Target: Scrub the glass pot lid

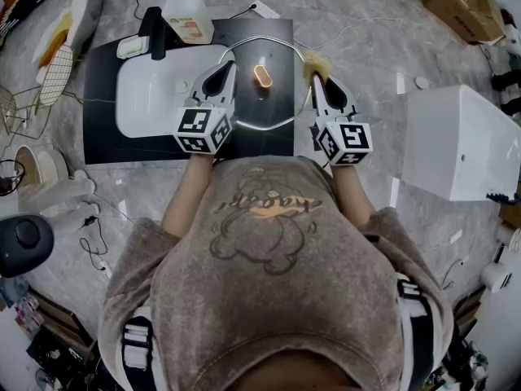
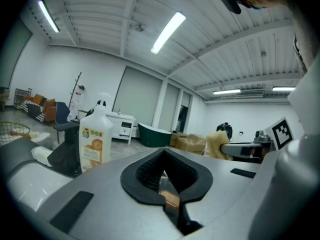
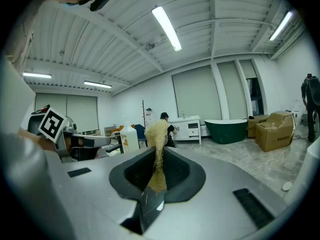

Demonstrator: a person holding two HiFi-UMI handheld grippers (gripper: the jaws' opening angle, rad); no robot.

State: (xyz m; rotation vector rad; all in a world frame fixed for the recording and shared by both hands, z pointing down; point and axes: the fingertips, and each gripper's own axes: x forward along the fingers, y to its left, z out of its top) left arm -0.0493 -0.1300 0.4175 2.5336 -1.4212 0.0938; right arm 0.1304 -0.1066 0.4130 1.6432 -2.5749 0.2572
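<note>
A grey stone floor point(image 1: 358, 39) is seen all around. A big white box point(image 1: 456, 141) is set on it at one side, and a brown cardboard box point(image 1: 460, 2) is left near the far corner. The ceiling point(image 2: 100, 14) is made of white ribbed panels, and long strip lights point(image 2: 167, 31) are switched on. The walls point(image 2: 55, 79) are painted white. A dark green bathtub point(image 3: 227, 131) is placed by the far wall, beside a white cabinet point(image 3: 189, 129). A coat stand point(image 2: 76, 91) and a blue chair point(image 2: 62, 113) are seen further off.
</note>
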